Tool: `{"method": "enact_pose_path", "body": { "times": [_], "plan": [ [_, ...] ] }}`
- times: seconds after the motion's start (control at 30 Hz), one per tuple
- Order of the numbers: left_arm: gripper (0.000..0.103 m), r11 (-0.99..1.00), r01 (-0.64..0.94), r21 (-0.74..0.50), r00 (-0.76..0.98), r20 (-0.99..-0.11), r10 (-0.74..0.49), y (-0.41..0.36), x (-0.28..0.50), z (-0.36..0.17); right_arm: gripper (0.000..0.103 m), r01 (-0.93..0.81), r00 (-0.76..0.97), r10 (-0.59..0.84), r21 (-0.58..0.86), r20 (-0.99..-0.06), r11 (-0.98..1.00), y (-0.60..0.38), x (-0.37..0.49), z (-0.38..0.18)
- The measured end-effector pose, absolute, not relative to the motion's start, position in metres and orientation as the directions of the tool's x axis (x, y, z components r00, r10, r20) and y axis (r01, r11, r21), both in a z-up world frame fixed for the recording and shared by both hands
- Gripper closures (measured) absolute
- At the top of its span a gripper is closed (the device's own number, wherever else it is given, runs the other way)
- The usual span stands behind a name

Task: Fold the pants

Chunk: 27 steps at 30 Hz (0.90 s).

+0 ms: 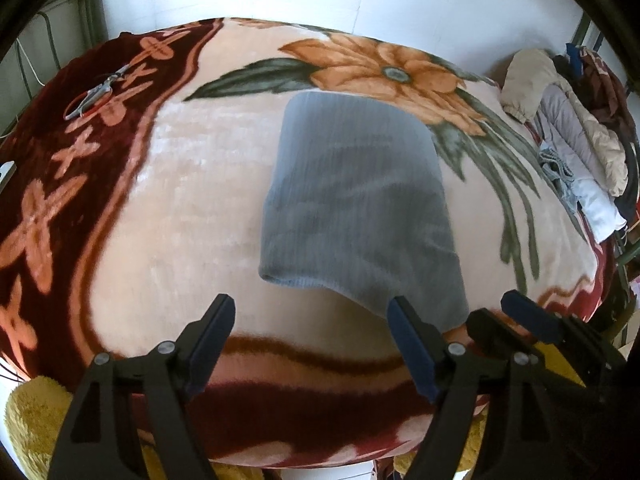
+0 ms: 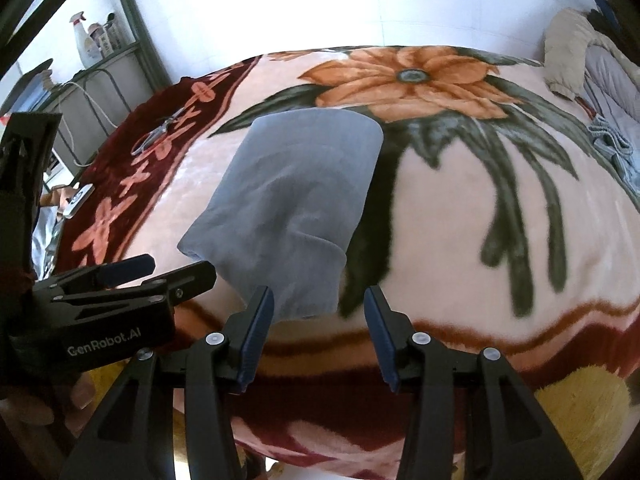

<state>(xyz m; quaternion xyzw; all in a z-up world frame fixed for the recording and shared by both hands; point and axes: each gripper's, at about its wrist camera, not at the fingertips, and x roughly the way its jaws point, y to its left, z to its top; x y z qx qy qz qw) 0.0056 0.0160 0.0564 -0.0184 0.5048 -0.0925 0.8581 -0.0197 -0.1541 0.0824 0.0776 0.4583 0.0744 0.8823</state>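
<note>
**Grey pants lie folded on the blanket, both grippers free**

The pants (image 1: pixel 356 208) lie as a compact grey bundle on the floral blanket (image 1: pixel 192 184), just below the big orange flower (image 1: pixel 384 68) that sits at about 12 o'clock in the left wrist view. The near hem droops toward 6 o'clock, with one corner reaching between the two tools.

The left gripper (image 1: pixel 310 316) stands with its jaws wide apart and holds nothing; its right-hand finger nearly meets the near edge of the cloth. The right gripper (image 2: pixel 318 304) is likewise spread and empty, the lower corner of the pants just ahead of its gap. In the right wrist view the left tool shows at 9 o'clock, just beside the bundle's near-left edge.

Scissors (image 1: pixel 96 92) rest on the dark red border at 10 o'clock, and a heap of clothes (image 1: pixel 568 136) lies at 3 o'clock, both well apart from the pants.

By the look of it, the folding is at or near its last stage: the bundle is short and layered. If another fold is wanted, the next move calls for each tool to close on a near corner and carry the hem toward 12 o'clock; the soft, loose edge may slip or bunch.
</note>
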Motion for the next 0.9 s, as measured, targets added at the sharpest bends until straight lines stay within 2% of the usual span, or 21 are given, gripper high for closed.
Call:
{"method": "enact_pose_path", "body": {
  "times": [0.9],
  "plan": [
    [0.021,0.986,0.139,-0.097,0.475,-0.867,-0.152,0.0137,0.0047,0.0514,0.055,-0.043,0.548,0.205,0.218,-0.811,0.975,-0.1538,-0.0188,0.0742]
  ]
}}
